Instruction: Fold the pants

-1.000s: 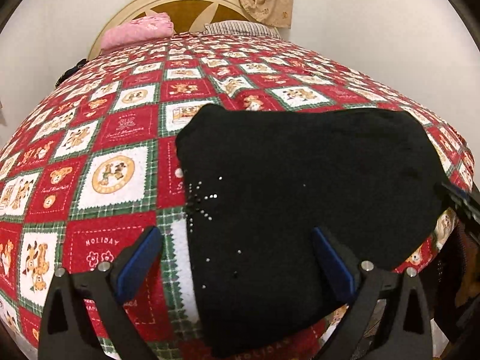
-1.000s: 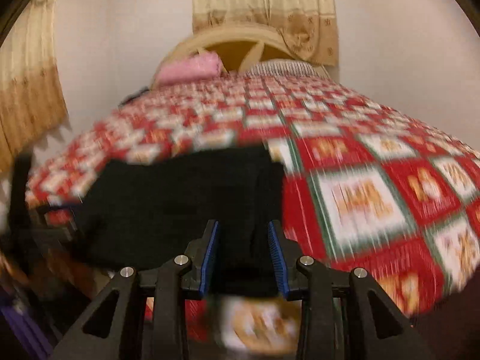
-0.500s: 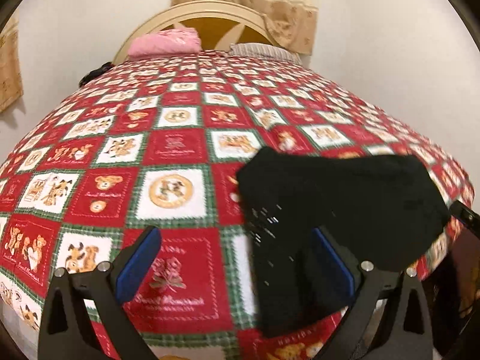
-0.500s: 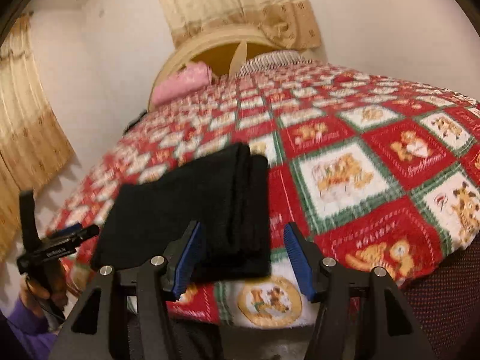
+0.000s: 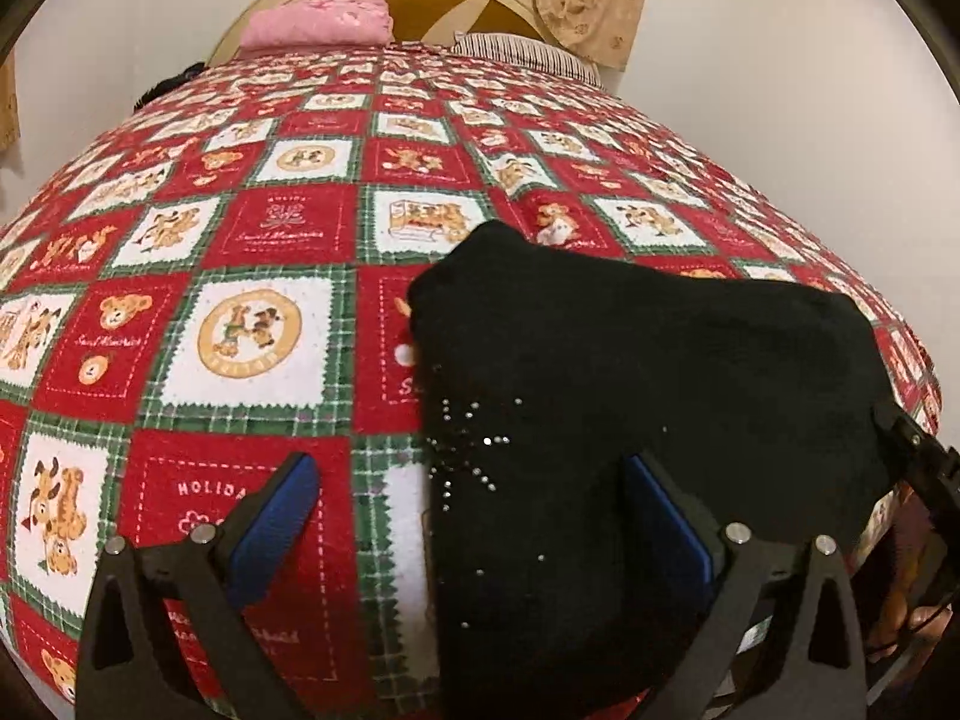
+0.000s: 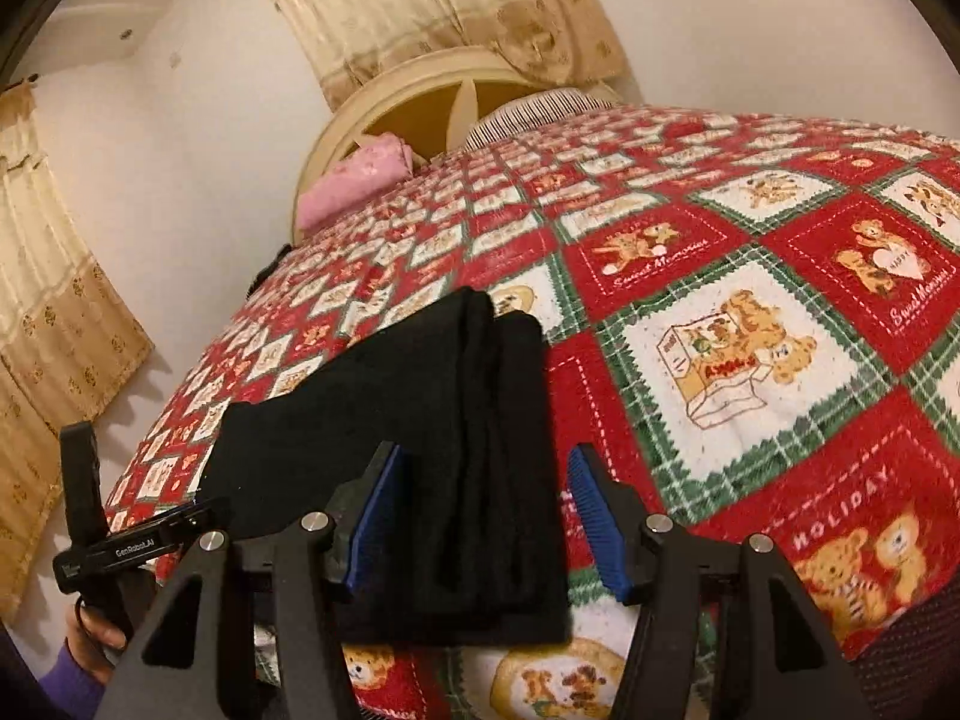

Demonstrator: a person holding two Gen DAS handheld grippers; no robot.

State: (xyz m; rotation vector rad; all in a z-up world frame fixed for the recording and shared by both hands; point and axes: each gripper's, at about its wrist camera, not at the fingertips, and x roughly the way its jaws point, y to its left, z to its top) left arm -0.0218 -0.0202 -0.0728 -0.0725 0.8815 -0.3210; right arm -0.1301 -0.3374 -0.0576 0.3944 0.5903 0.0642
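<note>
The black pants (image 5: 630,408) lie folded into a compact stack near the bed's front edge, with small silver studs on the near left part. They also show in the right wrist view (image 6: 420,420), where the layered folds run lengthwise. My left gripper (image 5: 474,516) is open and empty, hovering over the stack's left edge. My right gripper (image 6: 489,516) is open and empty, its blue pads astride the stack's near right end, not touching it. The right gripper's tip shows at the left view's right edge (image 5: 918,456).
The bed is covered by a red, green and white holiday quilt (image 5: 252,324). A pink pillow (image 5: 318,18) and a striped pillow (image 5: 528,51) lie by the cream headboard (image 6: 432,96). Curtains (image 6: 54,324) hang left. The left handle (image 6: 84,516) shows at lower left.
The right gripper has opened wider and drawn back from the stack. The left gripper swung away and then came back closer over the pants' left edge.
</note>
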